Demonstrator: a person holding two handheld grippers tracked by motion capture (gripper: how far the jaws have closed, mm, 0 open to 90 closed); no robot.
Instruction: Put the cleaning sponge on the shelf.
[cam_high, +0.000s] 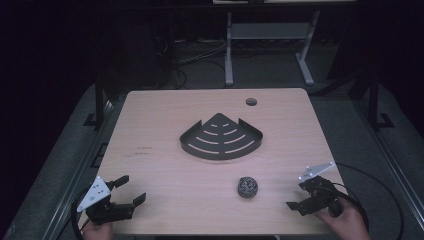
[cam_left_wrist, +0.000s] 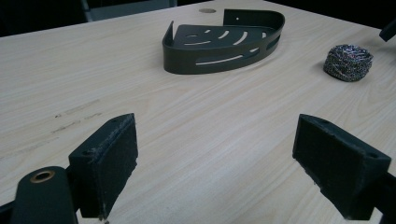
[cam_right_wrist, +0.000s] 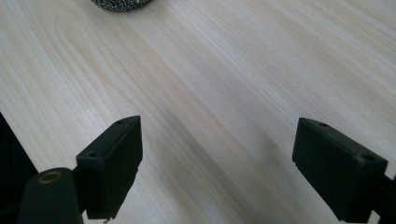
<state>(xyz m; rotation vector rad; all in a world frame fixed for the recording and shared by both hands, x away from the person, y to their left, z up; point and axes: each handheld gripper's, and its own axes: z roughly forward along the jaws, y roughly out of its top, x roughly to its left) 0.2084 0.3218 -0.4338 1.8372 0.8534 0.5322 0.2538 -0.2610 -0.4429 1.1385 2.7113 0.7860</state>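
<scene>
A small round ball of grey steel-wool scourer lies on the pale wooden table, near its front edge and just in front of the black metal quarter-round corner shelf with slotted floor. The right gripper hovers near the scourer on its right, jaws spread wide and holding nothing; in its own view the scourer sits ahead at the top edge. The left gripper waits well apart at the front left corner, also wide open and empty.
</scene>
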